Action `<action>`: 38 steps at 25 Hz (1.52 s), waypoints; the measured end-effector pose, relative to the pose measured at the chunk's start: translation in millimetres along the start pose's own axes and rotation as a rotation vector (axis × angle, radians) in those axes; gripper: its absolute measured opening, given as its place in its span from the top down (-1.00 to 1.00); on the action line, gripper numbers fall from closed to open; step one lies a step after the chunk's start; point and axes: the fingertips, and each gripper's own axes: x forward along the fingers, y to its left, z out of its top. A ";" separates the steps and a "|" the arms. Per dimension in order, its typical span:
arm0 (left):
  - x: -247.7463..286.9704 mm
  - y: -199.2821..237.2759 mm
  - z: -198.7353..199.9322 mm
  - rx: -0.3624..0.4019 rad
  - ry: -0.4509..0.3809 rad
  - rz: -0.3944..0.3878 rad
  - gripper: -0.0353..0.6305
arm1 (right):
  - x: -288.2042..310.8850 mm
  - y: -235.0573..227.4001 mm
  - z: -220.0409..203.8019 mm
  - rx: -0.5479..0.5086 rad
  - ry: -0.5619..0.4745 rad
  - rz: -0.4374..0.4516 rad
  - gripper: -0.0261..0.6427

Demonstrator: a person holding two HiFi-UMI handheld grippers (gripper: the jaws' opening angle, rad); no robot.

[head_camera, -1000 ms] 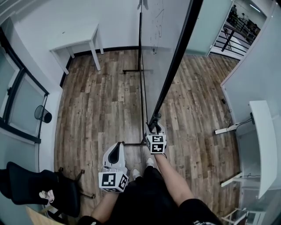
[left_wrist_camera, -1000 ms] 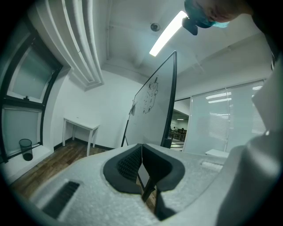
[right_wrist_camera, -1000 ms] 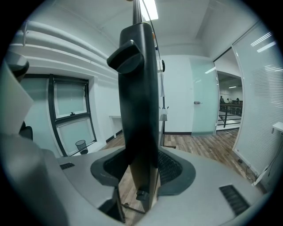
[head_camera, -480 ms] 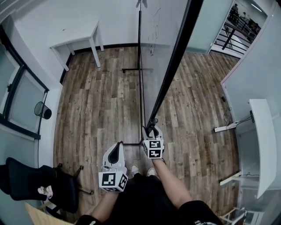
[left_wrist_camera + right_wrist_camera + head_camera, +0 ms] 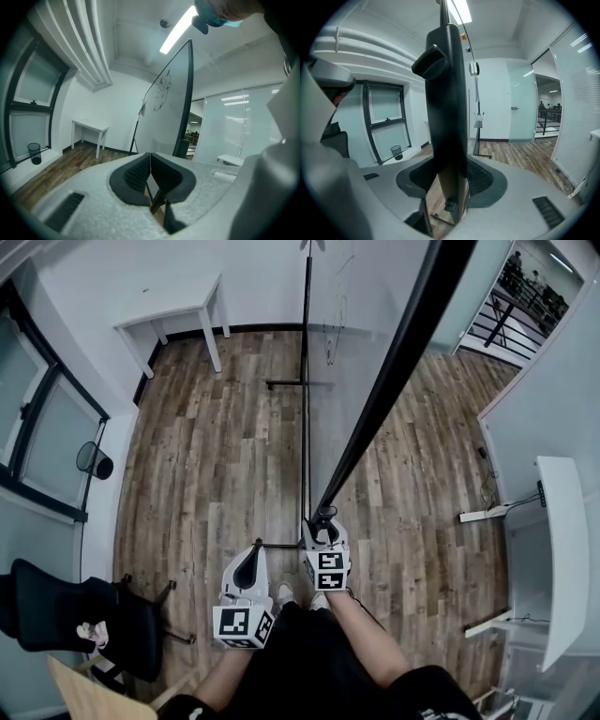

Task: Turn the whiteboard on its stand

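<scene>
One grip only: the right gripper (image 5: 449, 185) clamps the whiteboard (image 5: 446, 93) edge rising between its jaws. The left gripper (image 5: 150, 180), beside it, is closed and empty. A hard swing could slip that pinch.

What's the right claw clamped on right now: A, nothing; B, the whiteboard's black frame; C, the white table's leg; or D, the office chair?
B: the right gripper view shows the right claw with its jaws closed on the whiteboard's black frame; the left claw is shut on nothing.
</scene>
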 end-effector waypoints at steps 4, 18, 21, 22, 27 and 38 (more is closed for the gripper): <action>-3.7 -1.7 -7.6 -0.001 0.015 -0.003 0.84 | -11.4 9.2 -7.5 -0.010 0.008 0.020 0.35; -11.2 -12.4 -5.5 -0.010 0.005 0.002 0.84 | -40.6 25.3 -20.4 -0.007 0.023 0.065 0.35; -11.7 -13.5 -4.2 -0.008 0.001 0.005 0.84 | -46.4 24.8 -23.4 0.031 0.035 0.071 0.35; -12.0 -13.8 -3.3 -0.006 0.000 0.005 0.84 | -49.8 24.5 -25.9 0.038 0.043 0.071 0.35; -9.7 -12.2 2.4 -0.003 -0.012 0.008 0.84 | -67.4 23.7 -42.4 0.019 0.090 0.089 0.35; -9.5 -19.4 7.8 0.005 -0.024 -0.004 0.84 | -113.1 2.4 -13.5 0.098 0.033 0.094 0.42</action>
